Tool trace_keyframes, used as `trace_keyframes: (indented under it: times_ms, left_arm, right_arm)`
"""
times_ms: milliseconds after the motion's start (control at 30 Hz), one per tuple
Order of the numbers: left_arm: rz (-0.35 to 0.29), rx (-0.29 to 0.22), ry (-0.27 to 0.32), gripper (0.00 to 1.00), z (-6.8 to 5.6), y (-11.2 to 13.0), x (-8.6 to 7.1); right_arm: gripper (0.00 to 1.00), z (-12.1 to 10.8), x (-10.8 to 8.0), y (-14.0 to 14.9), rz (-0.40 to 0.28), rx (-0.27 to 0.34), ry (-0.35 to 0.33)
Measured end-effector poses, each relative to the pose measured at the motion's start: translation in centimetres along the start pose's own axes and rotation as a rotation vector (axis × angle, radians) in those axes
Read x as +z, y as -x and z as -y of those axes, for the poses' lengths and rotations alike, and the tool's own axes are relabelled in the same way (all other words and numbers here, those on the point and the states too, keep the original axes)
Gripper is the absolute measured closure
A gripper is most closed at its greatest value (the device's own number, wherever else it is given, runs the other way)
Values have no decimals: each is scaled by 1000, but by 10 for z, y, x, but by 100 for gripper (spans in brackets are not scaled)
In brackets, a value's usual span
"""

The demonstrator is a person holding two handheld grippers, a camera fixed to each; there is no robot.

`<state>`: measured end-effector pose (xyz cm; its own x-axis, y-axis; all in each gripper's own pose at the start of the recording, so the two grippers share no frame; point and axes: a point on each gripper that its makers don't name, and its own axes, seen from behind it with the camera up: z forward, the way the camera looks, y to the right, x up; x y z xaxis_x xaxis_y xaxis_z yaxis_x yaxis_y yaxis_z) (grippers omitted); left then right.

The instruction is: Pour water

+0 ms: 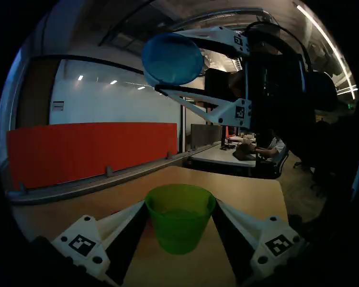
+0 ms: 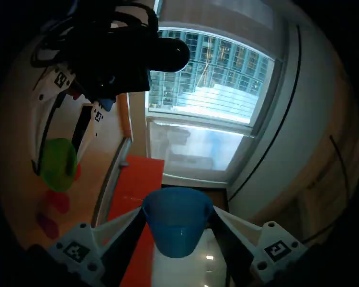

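Two cups are in play: the translucent green plastic cup (image 1: 180, 227) sits upright, pinched by our left gripper (image 1: 179, 210) over the pale wooden table (image 1: 249, 191), and at its twelve o'clock the blue plastic cup (image 1: 172, 58) lies tipped sideways, clamped by our right gripper (image 1: 162, 62). We see no stream and cannot tell either water level, so we judge the pour unfinished.

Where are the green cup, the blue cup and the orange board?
green cup (image 1: 179, 229), left gripper view, front of its side.
blue cup (image 2: 177, 234), right gripper view, front of its side.
orange board (image 1: 93, 148), left gripper view, middle of its face.
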<state>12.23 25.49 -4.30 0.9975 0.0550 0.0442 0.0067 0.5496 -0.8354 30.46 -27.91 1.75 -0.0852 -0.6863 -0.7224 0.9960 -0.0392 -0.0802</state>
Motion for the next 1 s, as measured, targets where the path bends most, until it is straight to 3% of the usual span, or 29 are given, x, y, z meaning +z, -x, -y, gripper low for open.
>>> trace_keyframes:
  times_ms: [167, 267, 667, 1000]
  left_arm:
    - [0, 2, -1, 13, 0, -1, -1]
    - [-2, 4, -3, 13, 0, -2, -1]
    - [-1, 10, -13, 13, 3, -3, -2]
    - [-8, 15, -19, 13, 3, -8, -3]
  right_arm:
    - [9, 1, 0, 5, -1, 82, 0]
    - [9, 2, -1, 8, -4, 166, -4]
    - [9, 3, -13, 4, -49, 566, -10]
    - [9, 6, -23, -18, -96, 879, -45]
